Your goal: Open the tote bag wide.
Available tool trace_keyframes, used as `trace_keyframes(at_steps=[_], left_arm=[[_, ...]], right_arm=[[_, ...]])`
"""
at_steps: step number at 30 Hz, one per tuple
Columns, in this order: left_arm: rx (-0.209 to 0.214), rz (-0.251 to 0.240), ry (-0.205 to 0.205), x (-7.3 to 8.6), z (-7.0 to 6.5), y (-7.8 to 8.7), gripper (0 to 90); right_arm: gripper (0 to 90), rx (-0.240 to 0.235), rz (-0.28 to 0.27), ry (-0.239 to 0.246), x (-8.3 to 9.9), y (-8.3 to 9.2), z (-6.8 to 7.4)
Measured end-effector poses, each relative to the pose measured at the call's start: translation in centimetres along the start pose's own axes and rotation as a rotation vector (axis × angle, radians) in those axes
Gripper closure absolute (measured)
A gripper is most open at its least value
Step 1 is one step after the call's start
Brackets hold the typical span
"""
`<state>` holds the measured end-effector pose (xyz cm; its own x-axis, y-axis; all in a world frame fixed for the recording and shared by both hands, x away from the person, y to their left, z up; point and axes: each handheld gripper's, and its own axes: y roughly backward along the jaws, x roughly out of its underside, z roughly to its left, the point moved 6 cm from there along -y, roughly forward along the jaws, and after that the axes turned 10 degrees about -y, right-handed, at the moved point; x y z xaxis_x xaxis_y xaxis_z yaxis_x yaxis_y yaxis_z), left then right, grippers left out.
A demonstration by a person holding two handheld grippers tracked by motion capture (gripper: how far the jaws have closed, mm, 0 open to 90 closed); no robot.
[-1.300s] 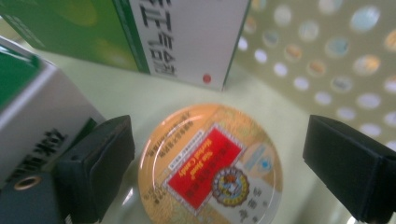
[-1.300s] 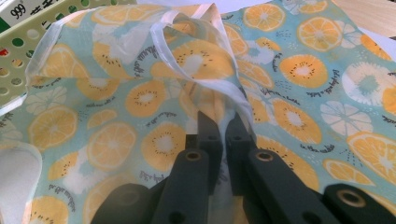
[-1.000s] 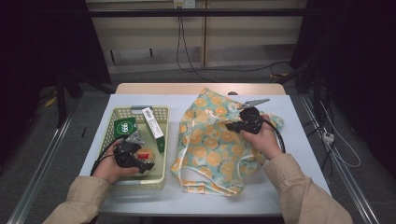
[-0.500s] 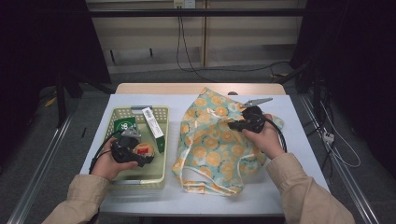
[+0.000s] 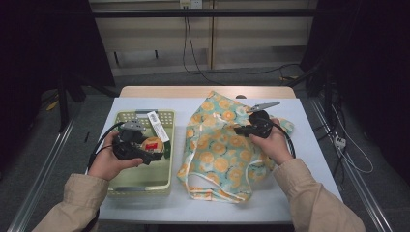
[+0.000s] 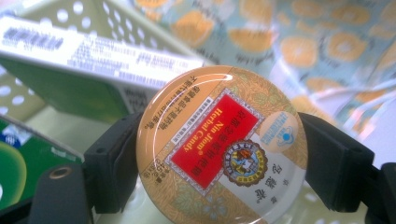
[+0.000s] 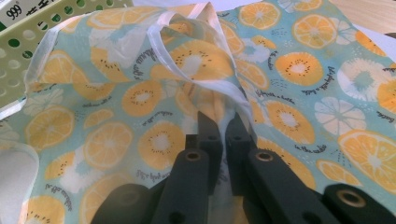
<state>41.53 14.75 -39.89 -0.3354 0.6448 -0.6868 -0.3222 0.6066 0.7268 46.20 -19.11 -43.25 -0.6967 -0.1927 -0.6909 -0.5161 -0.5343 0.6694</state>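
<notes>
A round gold candy tin (image 5: 153,144) with a red label hangs over the pale green basket (image 5: 140,186), and my left gripper (image 5: 147,153) is shut on it. In the left gripper view the tin (image 6: 222,149) sits tilted between the two black jaws of the left gripper (image 6: 219,168). A cloth bag (image 5: 217,154) printed with orange slices lies to the right of the basket. My right gripper (image 5: 241,129) rests on its upper part. In the right gripper view the right gripper (image 7: 219,126) is shut on a white-edged fold of the bag (image 7: 299,70).
A long white-labelled box (image 5: 158,126) leans on the basket's right wall, with green packets (image 6: 14,163) lower in the basket. The white table (image 5: 314,159) has bare room right of the bag and along its front edge. Cables trail on the floor behind.
My left gripper has risen and shifted slightly away from the person with the tin held in it. The right gripper and the bag have stayed where they were.
</notes>
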Motion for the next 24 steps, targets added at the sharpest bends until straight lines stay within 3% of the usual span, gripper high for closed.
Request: trace_keyframes(at_steps=[4, 5, 11, 16, 17, 21, 24], left_arm=[[0.005, -0.004, 0.014, -1.1, -0.4, 0.2, 20.6], [-0.011, -0.003, -0.001, -1.5, -0.5, 0.3, 20.6], [0.021, -0.045, -0.036, -4.0, -1.9, -0.2, 20.6], [0.019, -0.062, -0.052, -5.7, -3.0, -1.5, 20.6], [0.042, -0.067, -0.060, -6.0, -3.3, -1.9, 20.6], [0.036, -0.041, -0.098, -7.2, -4.6, -3.6, 20.6], [0.066, -0.053, -0.113, -8.2, -5.5, -4.8, 20.6]], right_arm=[[89.0, -0.002, 0.000, -0.003, 0.0, 0.1, 0.0], [89.0, -0.005, -0.002, -0.006, 0.0, 0.1, -0.1], [89.0, -0.002, -0.002, -0.003, 0.0, 0.1, 0.0], [89.0, -0.006, -0.002, -0.001, 0.0, 0.1, 0.0], [89.0, -0.005, -0.001, -0.002, 0.0, 0.1, 0.0], [89.0, -0.006, -0.005, -0.003, 0.0, 0.1, 0.0], [89.0, -0.006, -0.004, -0.004, 0.0, 0.1, 0.0]])
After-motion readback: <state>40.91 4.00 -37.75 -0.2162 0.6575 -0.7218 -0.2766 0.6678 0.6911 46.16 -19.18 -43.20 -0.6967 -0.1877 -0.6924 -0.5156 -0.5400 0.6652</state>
